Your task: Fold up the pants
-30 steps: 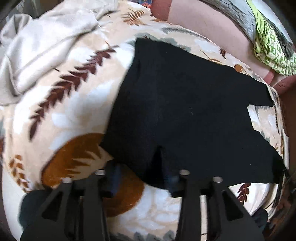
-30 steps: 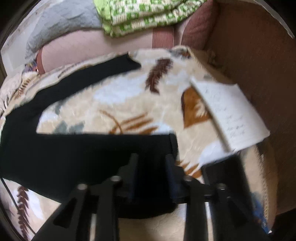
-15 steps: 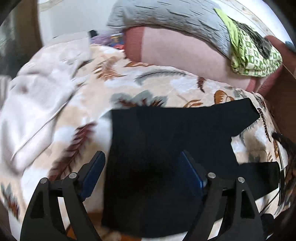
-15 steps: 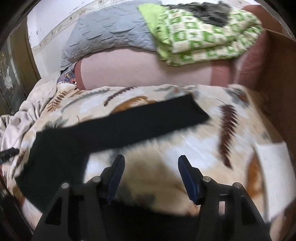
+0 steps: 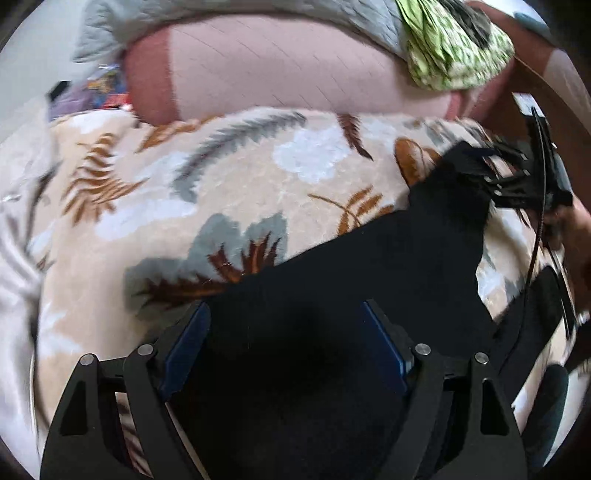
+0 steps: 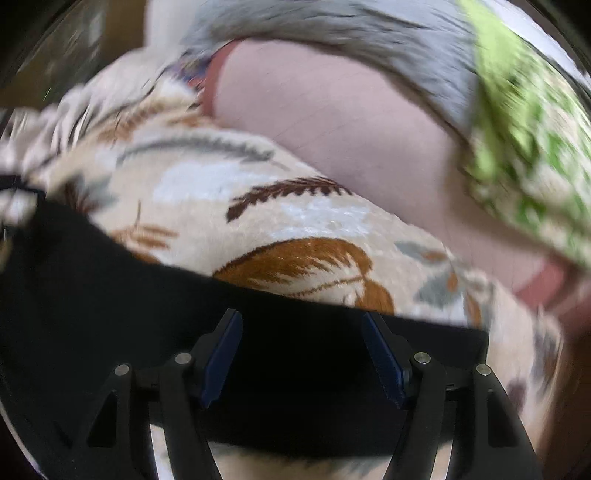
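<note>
We see the black pants (image 5: 369, 266) spread flat on the bed, over a leaf-print blanket (image 5: 229, 184), near its front edge. In the left wrist view our left gripper (image 5: 284, 343) hangs over the wide part of the pants, its 2 blue-padded fingers (image 5: 184, 343) well apart and gripping nothing; the cloth lies beneath them, not pinched. Its jaws have just been opening. At the right edge of that view our right gripper (image 5: 517, 177) shows over 1 leg end, blurred.

In the right wrist view the right gripper (image 6: 303, 354) hovers over a long black leg (image 6: 147, 295) that runs across the blanket (image 6: 258, 206). Its fingers (image 6: 384, 362) are apart with nothing clamped, and its jaws have just been opening too. Along the far edge of the bed lie a pink pillow (image 5: 280, 70), a grey quilt (image 6: 351, 33) and a green patterned cloth (image 5: 458, 51).
</note>
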